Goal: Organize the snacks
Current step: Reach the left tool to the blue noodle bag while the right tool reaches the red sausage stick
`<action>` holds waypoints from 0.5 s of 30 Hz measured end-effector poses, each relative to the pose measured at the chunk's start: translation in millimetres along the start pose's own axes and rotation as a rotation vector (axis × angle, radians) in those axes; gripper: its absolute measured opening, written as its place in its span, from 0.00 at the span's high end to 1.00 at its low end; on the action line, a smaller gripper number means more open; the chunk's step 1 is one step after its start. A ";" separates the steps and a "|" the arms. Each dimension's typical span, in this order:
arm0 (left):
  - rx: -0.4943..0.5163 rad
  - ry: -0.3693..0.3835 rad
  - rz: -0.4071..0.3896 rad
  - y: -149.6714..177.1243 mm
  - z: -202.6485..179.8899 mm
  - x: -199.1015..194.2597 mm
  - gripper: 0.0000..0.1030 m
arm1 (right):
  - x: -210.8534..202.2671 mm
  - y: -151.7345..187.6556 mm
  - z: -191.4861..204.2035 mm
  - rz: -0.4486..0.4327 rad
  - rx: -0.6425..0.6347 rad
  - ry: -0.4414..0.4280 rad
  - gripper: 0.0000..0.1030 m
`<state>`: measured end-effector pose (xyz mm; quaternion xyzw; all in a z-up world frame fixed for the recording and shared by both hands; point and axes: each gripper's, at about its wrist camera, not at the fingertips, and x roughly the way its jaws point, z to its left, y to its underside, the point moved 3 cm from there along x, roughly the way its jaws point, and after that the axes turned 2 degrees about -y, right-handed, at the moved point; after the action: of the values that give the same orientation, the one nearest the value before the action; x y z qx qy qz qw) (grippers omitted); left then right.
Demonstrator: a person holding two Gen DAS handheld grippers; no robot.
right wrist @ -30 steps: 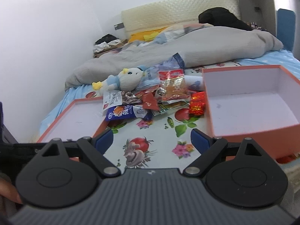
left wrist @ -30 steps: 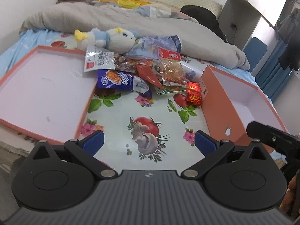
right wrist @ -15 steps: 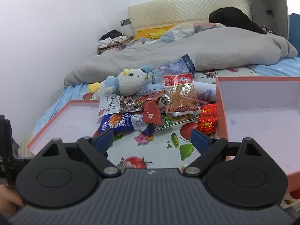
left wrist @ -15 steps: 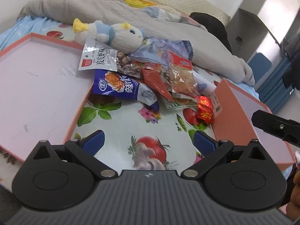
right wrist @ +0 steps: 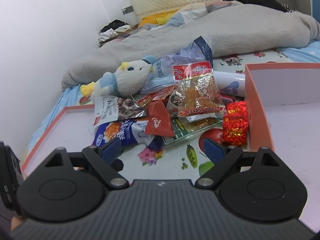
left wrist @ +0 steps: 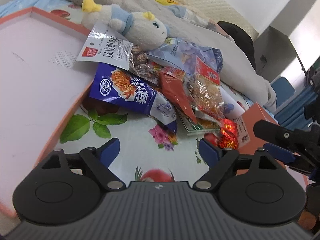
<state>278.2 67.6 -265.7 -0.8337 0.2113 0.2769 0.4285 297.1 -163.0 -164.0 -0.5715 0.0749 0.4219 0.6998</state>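
Note:
A heap of snack packets lies on a fruit-print cloth between two orange boxes. A blue noodle-snack bag (left wrist: 128, 94) (right wrist: 124, 132) lies nearest, with a white bag (left wrist: 104, 50), a red triangular sachet (left wrist: 178, 94) (right wrist: 159, 123), a clear packet of orange snack (right wrist: 197, 92) and a shiny red packet (right wrist: 236, 127) (left wrist: 228, 134). My left gripper (left wrist: 159, 151) is open and empty, just short of the blue bag. My right gripper (right wrist: 162, 147) is open and empty, before the heap.
A shallow orange box (left wrist: 60, 124) (right wrist: 40, 140) lies left of the heap, a deeper orange box (right wrist: 260, 108) (left wrist: 258, 110) right. A plush duck (left wrist: 136, 28) (right wrist: 122, 80) rests on the heap's far side. A grey duvet (right wrist: 240, 28) lies behind.
Both grippers have moved forward toward the snack heap, which now fills more of each view. Both stay open and empty.

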 end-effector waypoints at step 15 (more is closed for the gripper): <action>-0.307 0.023 -0.048 -31.4 31.6 49.9 0.23 | 100.7 -30.3 -14.7 0.066 0.059 -0.033 0.24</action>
<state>325.6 105.2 -294.1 -0.8972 0.1515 0.2863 0.3001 386.8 -124.5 -205.7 -0.5408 0.0947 0.4519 0.7031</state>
